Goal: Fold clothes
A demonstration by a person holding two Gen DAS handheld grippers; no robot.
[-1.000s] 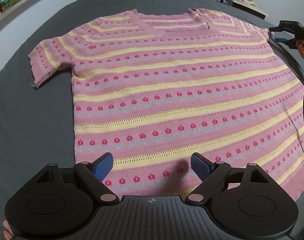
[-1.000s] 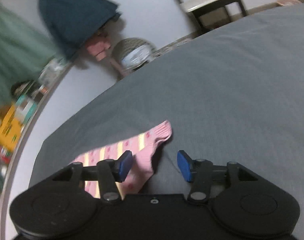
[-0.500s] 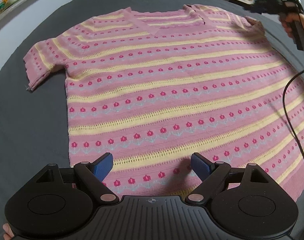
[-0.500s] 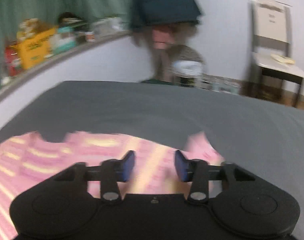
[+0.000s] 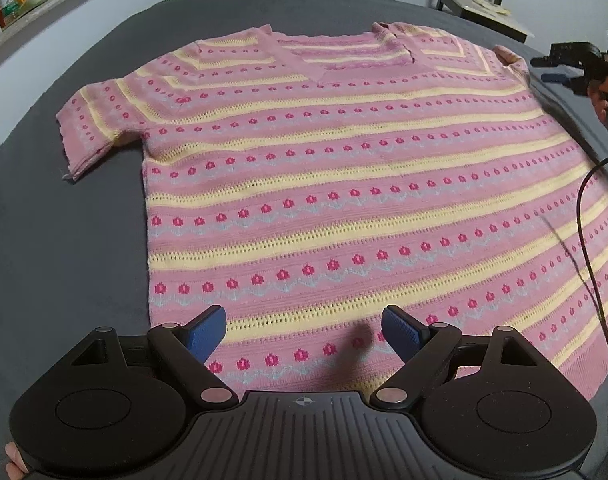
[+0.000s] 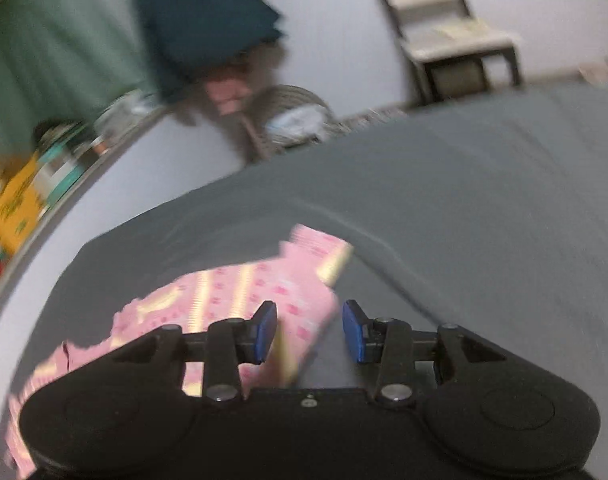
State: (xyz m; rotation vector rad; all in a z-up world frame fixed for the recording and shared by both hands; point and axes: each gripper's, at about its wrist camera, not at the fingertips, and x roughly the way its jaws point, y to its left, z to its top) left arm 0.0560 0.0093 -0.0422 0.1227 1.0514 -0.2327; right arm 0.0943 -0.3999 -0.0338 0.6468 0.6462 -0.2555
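A pink knit short-sleeve sweater (image 5: 344,184) with yellow stripes and red flowers lies flat, front up, on the grey bed cover (image 5: 64,240). My left gripper (image 5: 306,330) is open and empty, hovering over the hem near the sweater's lower left corner. My right gripper (image 6: 309,330) is open at the far right sleeve (image 6: 304,280), which lies between its blue pads without being pinched. The right gripper also shows in the left wrist view (image 5: 576,66), beside the sweater's right shoulder. The right wrist view is motion-blurred.
A black cable (image 5: 584,240) trails across the sweater's right side. A chair (image 5: 480,4) stands beyond the bed's far right. A shelf with a yellow box (image 6: 16,208) runs along the left wall. A wicker basket (image 6: 292,120) sits past the far edge.
The right gripper swung up and around, then came back down to the right sleeve. The left gripper shifted slightly over the hem and stayed open.
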